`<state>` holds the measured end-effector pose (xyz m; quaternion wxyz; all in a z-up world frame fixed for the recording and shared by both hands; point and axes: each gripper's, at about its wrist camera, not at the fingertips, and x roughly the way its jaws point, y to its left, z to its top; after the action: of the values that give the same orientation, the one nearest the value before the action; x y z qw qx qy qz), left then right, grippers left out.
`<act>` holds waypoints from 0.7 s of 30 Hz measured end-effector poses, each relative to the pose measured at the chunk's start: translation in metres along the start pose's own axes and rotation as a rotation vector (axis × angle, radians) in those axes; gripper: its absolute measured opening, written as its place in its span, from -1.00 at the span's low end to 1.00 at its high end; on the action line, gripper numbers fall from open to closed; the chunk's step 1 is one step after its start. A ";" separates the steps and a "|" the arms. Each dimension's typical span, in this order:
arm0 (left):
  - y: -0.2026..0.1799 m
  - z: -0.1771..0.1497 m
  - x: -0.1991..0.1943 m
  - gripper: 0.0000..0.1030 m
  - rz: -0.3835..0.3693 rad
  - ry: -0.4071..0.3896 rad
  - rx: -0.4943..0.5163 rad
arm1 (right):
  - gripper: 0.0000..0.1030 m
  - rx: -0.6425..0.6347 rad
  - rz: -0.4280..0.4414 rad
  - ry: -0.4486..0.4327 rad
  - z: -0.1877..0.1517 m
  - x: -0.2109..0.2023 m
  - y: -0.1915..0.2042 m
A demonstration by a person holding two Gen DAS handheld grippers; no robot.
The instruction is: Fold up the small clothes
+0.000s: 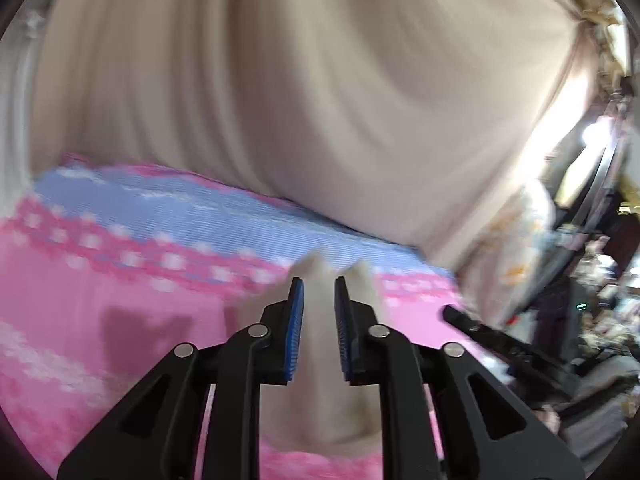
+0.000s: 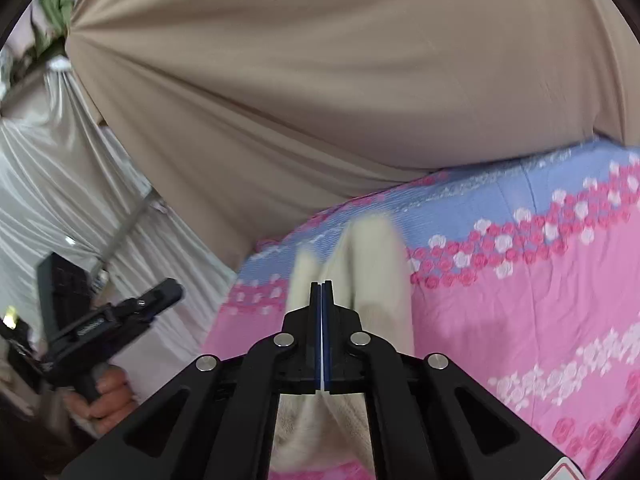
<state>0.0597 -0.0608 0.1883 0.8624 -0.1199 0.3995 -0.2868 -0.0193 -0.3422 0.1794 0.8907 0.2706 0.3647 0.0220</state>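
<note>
A small cream fleece garment [image 2: 376,264] hangs over a pink and blue flowered bedsheet [image 2: 540,280]. My right gripper [image 2: 321,292] is shut on the garment's edge, with cream cloth hanging below and ahead of the jaws. In the left wrist view my left gripper [image 1: 319,292] has its blue pads [image 1: 295,328] a little apart, with a bunch of the cream garment [image 1: 320,360] between them; the view is blurred. The left gripper also shows in the right wrist view [image 2: 120,316], held in a hand at the far left.
A beige curtain [image 2: 320,80] hangs behind the bed [image 1: 140,320]. A white curtain [image 2: 60,184] hangs at the left of the right wrist view. Dark cluttered furniture [image 1: 592,320] stands at the right of the left wrist view.
</note>
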 end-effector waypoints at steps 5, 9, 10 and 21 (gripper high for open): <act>0.092 -0.032 0.037 -0.50 0.168 0.150 -0.164 | -0.82 0.036 -0.157 0.099 -0.034 0.041 -0.025; 0.163 -0.087 0.067 -0.31 0.195 0.288 -0.410 | -0.62 -0.011 -0.184 0.215 -0.064 0.058 -0.024; 0.173 -0.100 0.070 -0.29 0.191 0.310 -0.461 | -0.47 -0.022 -0.165 0.244 -0.070 0.062 -0.022; 0.215 -0.211 0.109 0.55 0.113 0.395 -0.883 | 0.45 -0.710 0.006 0.440 -0.173 0.121 0.100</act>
<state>0.0418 0.0532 -0.1105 0.6510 -0.3955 0.6451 -0.0600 -0.0295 -0.1480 0.0506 0.8295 -0.0631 0.5151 0.2063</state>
